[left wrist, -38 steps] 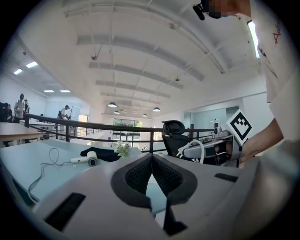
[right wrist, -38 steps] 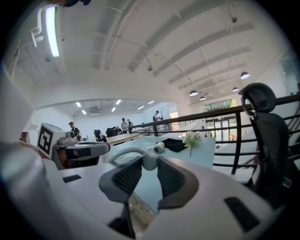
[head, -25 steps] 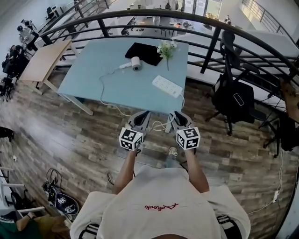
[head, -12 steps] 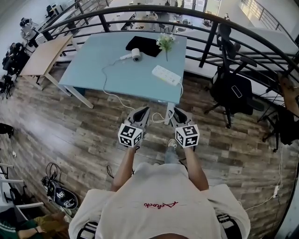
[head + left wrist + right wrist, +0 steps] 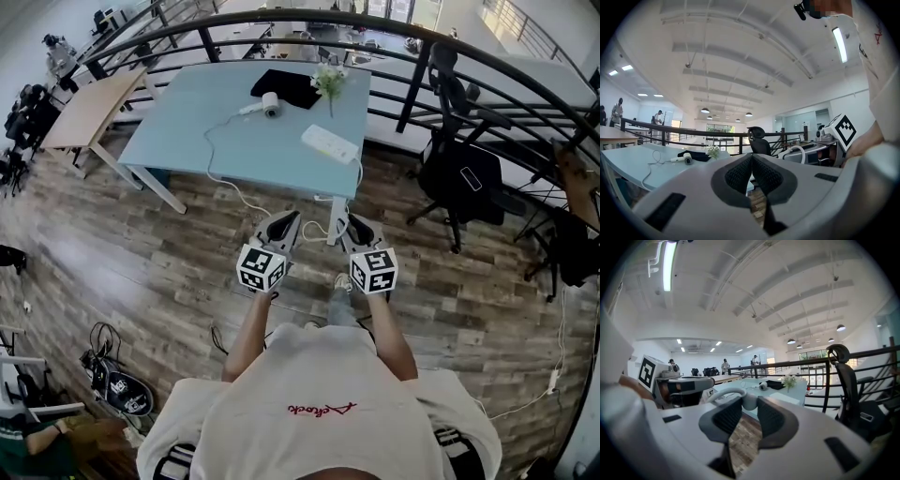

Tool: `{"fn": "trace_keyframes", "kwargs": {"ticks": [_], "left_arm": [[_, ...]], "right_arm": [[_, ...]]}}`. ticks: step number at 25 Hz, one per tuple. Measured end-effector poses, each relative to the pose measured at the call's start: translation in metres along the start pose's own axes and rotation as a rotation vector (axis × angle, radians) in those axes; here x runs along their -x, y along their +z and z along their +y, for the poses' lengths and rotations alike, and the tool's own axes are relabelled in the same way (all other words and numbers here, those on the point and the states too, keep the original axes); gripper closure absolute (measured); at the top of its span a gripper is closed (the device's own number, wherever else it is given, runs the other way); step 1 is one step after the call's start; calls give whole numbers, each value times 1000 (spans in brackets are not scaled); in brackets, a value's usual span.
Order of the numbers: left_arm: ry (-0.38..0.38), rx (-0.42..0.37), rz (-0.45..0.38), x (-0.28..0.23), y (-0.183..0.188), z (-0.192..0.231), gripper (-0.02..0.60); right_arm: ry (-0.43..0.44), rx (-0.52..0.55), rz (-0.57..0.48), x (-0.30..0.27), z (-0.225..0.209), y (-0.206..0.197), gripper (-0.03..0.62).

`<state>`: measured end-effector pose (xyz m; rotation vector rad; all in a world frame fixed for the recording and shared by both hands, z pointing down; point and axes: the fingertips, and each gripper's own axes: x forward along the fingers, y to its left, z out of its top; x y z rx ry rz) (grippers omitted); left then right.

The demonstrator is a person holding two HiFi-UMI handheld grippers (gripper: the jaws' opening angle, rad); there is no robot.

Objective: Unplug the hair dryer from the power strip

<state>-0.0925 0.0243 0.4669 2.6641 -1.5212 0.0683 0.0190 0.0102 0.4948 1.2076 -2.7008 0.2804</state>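
The white hair dryer [image 5: 270, 105] lies on the light-blue table [image 5: 187, 141] beside a black cloth [image 5: 286, 86]. The white power strip [image 5: 329, 143] rests near the table's right edge. The dryer's white cord [image 5: 217, 176] runs off the front edge and across the floor to my right gripper [image 5: 356, 222]. In the right gripper view that gripper [image 5: 746, 404] is shut on the dryer's white plug [image 5: 749, 399], with the cord arching left. My left gripper [image 5: 289, 217] is held beside it, level, jaws shut on nothing [image 5: 752, 157]. Both are well short of the table.
A black railing [image 5: 412, 42] curves behind the table, and a black office chair [image 5: 464, 183] stands to the right. A wooden table [image 5: 80, 117] is at the left. A small vase of flowers [image 5: 330, 82] stands on the blue table. Cables and gear [image 5: 112, 384] lie on the floor lower left.
The person has stepped back, so the table and power strip have receded up the head view. Both grippers moved away with them, and the cord trails from the right one.
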Motion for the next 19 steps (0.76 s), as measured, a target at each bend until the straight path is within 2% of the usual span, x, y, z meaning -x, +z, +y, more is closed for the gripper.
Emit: {"fn": "trace_keyframes", "kwargs": {"ticks": [19], "left_arm": [[3,-5,-1,3,2,-7,572]], "right_arm": [[0,0,-1,6,-1,-1,479]]}}
